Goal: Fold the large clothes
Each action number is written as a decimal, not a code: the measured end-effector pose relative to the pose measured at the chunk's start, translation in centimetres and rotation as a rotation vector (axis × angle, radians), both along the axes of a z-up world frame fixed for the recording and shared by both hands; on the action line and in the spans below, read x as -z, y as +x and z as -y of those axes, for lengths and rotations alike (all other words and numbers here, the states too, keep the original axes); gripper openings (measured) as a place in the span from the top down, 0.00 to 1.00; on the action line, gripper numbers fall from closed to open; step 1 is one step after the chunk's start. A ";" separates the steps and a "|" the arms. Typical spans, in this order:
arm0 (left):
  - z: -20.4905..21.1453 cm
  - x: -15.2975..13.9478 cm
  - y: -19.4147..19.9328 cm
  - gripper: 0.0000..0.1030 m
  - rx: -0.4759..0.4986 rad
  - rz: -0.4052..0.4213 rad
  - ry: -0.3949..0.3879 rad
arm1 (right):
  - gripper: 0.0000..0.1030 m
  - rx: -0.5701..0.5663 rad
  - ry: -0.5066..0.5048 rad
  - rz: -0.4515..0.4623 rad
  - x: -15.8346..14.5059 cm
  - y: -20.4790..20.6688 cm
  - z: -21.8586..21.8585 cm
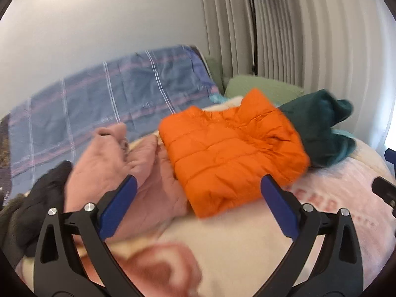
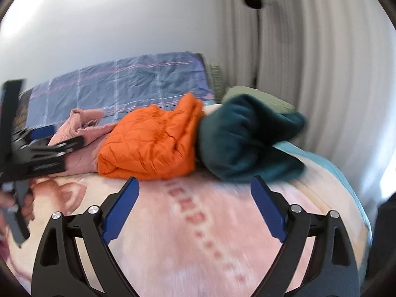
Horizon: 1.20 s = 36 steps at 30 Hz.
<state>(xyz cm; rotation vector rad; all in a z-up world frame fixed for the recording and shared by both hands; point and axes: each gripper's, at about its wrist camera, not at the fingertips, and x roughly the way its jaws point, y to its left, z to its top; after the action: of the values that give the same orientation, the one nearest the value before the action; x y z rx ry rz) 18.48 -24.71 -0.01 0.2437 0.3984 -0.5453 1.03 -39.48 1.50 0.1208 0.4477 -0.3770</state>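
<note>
Folded jacket at centre on the blanket, seen from the left wrist. Touching it at 9 o'clock, a crumpled garment; beyond that at 8 o'clock, a dark cloth at the blanket's edge. Touching the jacket at 2 o'clock, a fleece, partly behind it. Behind the fleece at 12 o'clock, a pillow. At 10 o'clock behind the garment, a quilt against the wall. At 1 o'clock, a lamp before the curtain. From the right wrist, left gripper at 9 o'clock, over the garment.
</note>
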 end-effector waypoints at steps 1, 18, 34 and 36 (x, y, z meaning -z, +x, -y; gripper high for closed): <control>-0.5 -0.3 -1.6 0.02 0.004 0.012 -0.013 | 0.08 0.012 0.014 0.012 -0.2 -0.7 -0.4; -6.6 -5.1 -19.6 0.02 0.016 0.072 -0.129 | 0.01 0.110 0.029 0.096 -4.8 -10.6 -5.0; -7.2 -4.9 -22.5 0.02 0.000 0.071 -0.067 | 0.01 0.067 -0.022 0.096 -5.4 -12.2 -7.1; -7.4 -4.8 -22.5 0.02 -0.006 0.066 -0.068 | 0.01 0.048 -0.014 0.087 -5.3 -12.0 -7.1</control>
<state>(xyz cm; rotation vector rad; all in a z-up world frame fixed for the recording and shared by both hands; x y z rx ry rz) -4.00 -17.33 4.83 0.1942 0.3160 -0.5429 -10.95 -32.38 6.80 0.1339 0.3567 -0.4206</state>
